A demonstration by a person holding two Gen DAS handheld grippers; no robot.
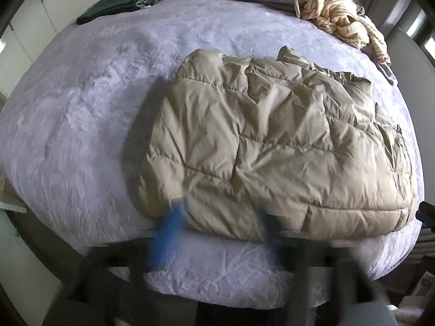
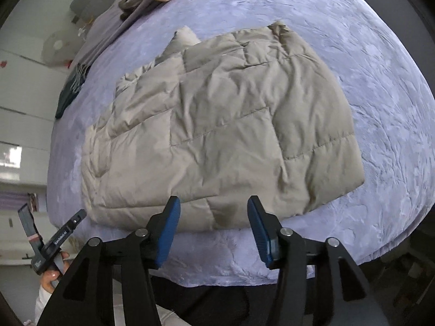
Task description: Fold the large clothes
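A beige quilted puffer jacket (image 1: 272, 141) lies folded into a rough rectangle on a lavender bedspread (image 1: 81, 125); it also shows in the right wrist view (image 2: 217, 135). My left gripper (image 1: 220, 217) is blurred by motion, open and empty, at the jacket's near edge. My right gripper (image 2: 213, 206) is open and empty, its blue pads (image 2: 168, 233) just in front of the jacket's near hem. The left gripper also shows at the lower left of the right wrist view (image 2: 51, 241), held in a hand.
A dark green folded garment (image 1: 114, 8) lies at the far left of the bed. A heap of striped cream and brown clothes (image 1: 334, 11) lies at the far right. The bed's near edge (image 2: 217, 266) runs just below the grippers.
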